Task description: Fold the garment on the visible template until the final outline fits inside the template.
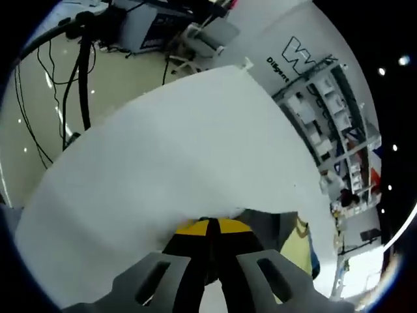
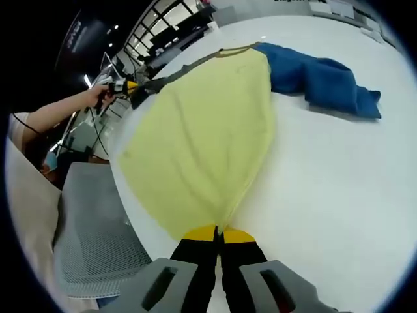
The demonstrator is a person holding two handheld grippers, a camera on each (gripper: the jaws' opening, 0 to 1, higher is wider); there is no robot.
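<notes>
1. The right gripper (image 2: 219, 236) has its jaws closed on the near corner of the yellow garment (image 2: 202, 137), probably so it can carry that edge into a fold.
2. The garment spreads toward 12 o'clock over the white table (image 2: 339, 189); a blue cloth (image 2: 322, 78) lies at 1 o'clock.
3. The left gripper (image 1: 210, 228) points along the table edge, jaws together; whether it grips fabric, I cannot tell.

A white bench (image 2: 339, 195) spans the right gripper view. On it lies a pale yellow garment (image 2: 202, 143), spread flat from the upper middle down to the lower centre. A crumpled blue cloth (image 2: 319, 78) lies at the upper right, touching the yellow garment's top edge.
</notes>
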